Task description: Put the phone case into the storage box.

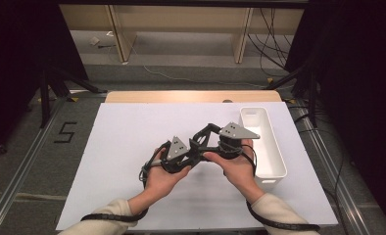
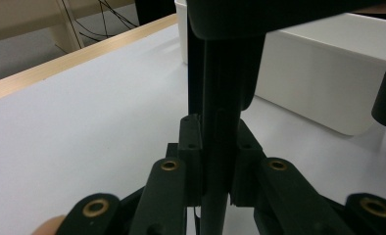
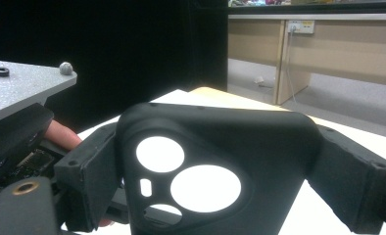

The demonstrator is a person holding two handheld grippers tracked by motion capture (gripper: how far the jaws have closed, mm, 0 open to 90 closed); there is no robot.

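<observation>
Black phone case (image 3: 215, 171) is sitting between right gripper (image 1: 208, 133) pads, broadside; left gripper (image 2: 214, 161) is clamping its edge (both just left of white bin (image 1: 272, 147)).

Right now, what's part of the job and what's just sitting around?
In the job:
- black phone case, held edge-on and flat by the two grippers
- left gripper, shut on it
- right gripper, across its width

Lying about:
- white bin
- white table sheet
</observation>
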